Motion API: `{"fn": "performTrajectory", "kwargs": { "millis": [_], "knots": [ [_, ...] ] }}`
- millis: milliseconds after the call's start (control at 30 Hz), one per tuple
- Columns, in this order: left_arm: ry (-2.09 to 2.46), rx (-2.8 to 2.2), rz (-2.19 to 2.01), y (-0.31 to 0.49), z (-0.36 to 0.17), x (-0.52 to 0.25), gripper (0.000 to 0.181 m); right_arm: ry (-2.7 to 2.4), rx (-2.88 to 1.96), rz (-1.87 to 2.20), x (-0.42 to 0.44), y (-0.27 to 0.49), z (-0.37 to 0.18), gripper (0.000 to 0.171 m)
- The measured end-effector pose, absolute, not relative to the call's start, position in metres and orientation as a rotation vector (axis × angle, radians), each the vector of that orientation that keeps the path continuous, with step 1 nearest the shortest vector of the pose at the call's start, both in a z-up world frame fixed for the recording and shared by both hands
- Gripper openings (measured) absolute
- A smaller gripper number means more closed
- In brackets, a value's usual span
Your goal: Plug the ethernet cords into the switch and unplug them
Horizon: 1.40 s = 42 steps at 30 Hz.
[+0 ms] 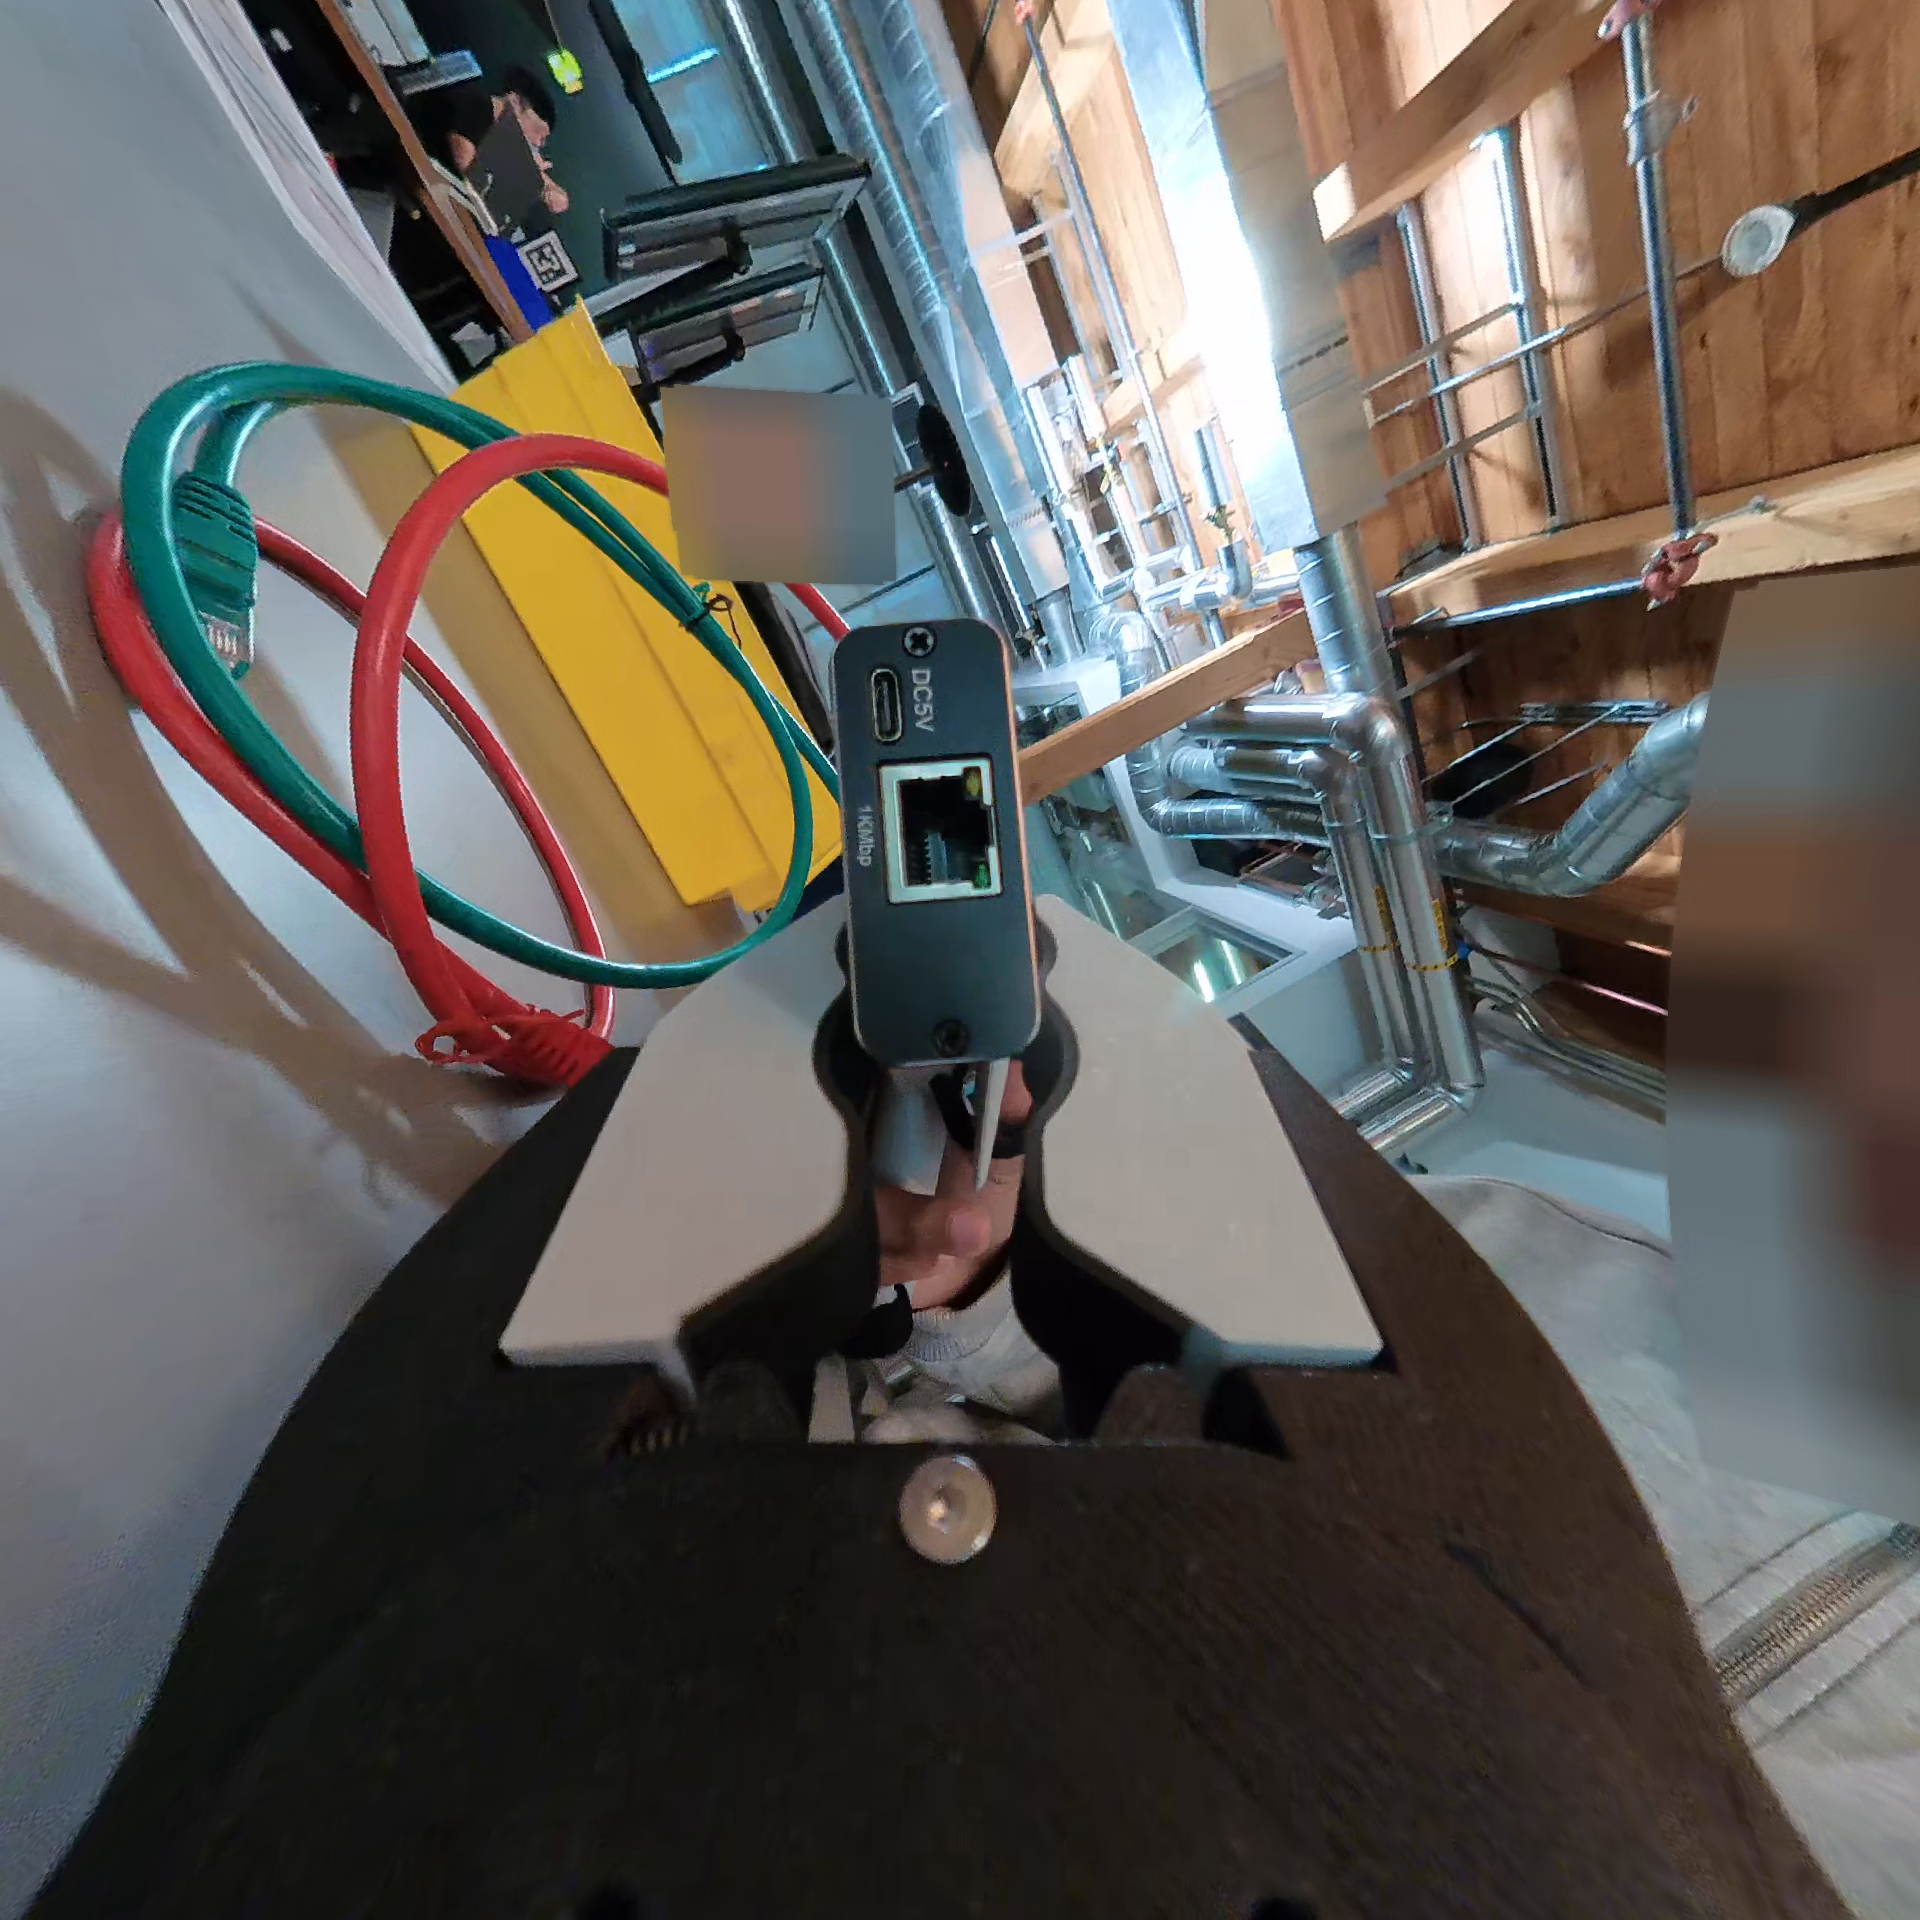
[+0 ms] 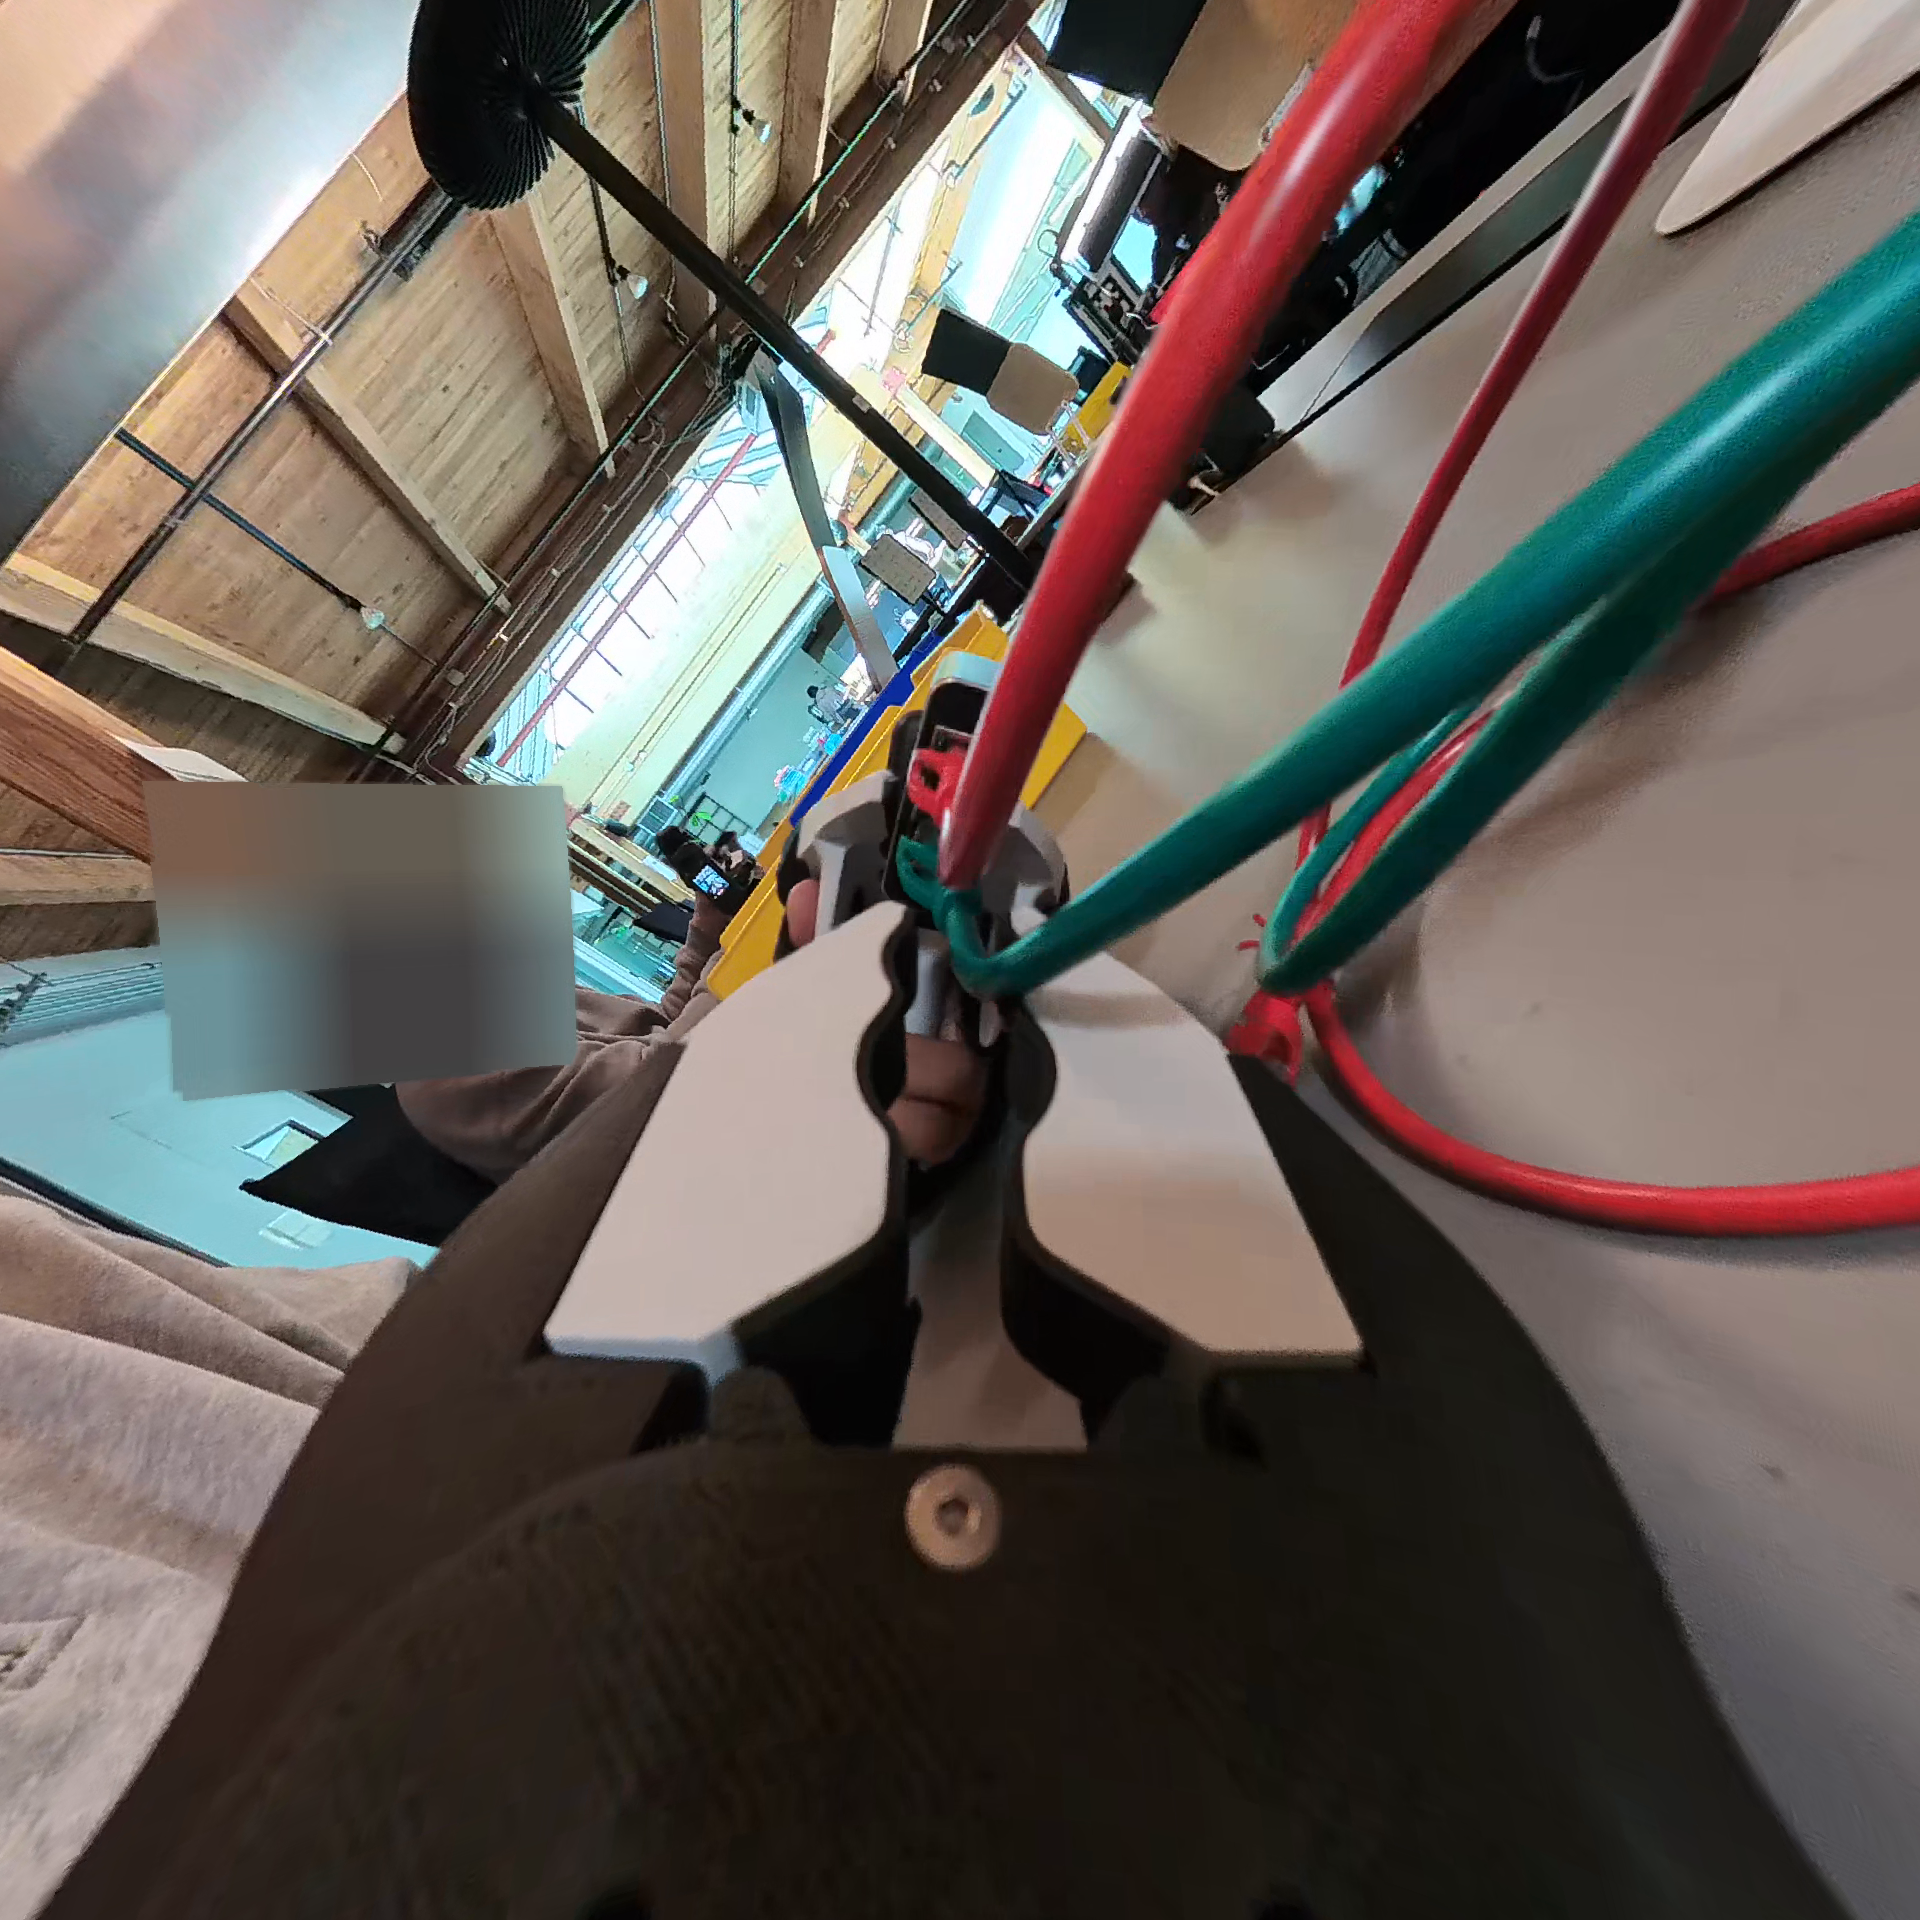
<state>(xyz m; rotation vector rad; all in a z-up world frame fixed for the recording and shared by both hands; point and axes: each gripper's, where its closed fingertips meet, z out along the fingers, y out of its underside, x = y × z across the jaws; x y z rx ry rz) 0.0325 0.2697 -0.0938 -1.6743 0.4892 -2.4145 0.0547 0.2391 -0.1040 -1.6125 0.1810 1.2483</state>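
My left gripper [image 1: 940,1039] is shut on a black switch [image 1: 935,831] and holds it up off the white table [image 1: 156,935]. The switch's end face points at the camera with one empty ethernet port. A red cord [image 1: 379,727] and a green cord [image 1: 582,935] coil on the table to the left. A loose green plug [image 1: 220,566] lies there. In the right wrist view my right gripper [image 2: 961,997] is shut on the green cord [image 2: 1351,727] just behind its plug [image 2: 914,862]. That plug and a red plug [image 2: 932,774] sit in the far side of the switch [image 2: 951,712].
A yellow bin [image 1: 613,644] stands at the table's far edge, behind the cord loops, and also shows in the right wrist view [image 2: 769,935]. A person's beige sleeve [image 2: 156,1403] fills the lower left there. The red cord [image 2: 1558,1195] loops over the table [image 2: 1662,1039].
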Motion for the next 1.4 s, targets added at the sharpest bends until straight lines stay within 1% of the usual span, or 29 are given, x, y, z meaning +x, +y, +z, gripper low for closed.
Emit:
{"fn": "performTrajectory", "kwargs": {
  "millis": [100, 167, 300, 567, 700, 833, 1033, 1400],
  "knots": [
    [0.505, -1.682, -2.411, 0.267, -0.095, 0.034, 0.025, 0.179, -1.619, 1.269, 0.053, 0.238, -0.105, 0.007],
    [0.507, -1.683, -2.418, 0.266, -0.095, 0.034, 0.025, 0.158, -1.625, 1.258, 0.053, 0.237, -0.105, 0.006],
    [0.558, -1.721, -2.378, 0.264, -0.099, 0.035, 0.026, 0.105, -1.651, 1.213, 0.054, 0.237, -0.104, 0.006],
    [0.816, -1.797, -2.316, 0.247, -0.108, 0.035, 0.038, 0.025, -1.671, 1.212, 0.062, 0.234, -0.101, 0.006],
    [0.775, -1.797, -2.396, 0.248, -0.106, 0.032, 0.045, -0.011, -1.685, 1.218, 0.06, 0.233, -0.101, 0.006],
    [0.714, -1.795, -2.434, 0.254, -0.105, 0.03, 0.045, -0.069, -1.662, 1.218, 0.058, 0.229, -0.094, 0.005],
    [0.752, -1.798, -2.492, 0.249, -0.104, 0.025, 0.037, -0.164, -1.657, 1.18, 0.057, 0.225, -0.088, 0.006],
    [0.889, -1.808, -2.405, 0.24, -0.108, 0.024, 0.028, -0.188, -1.701, 1.157, 0.059, 0.225, -0.094, 0.006]
  ]
}}
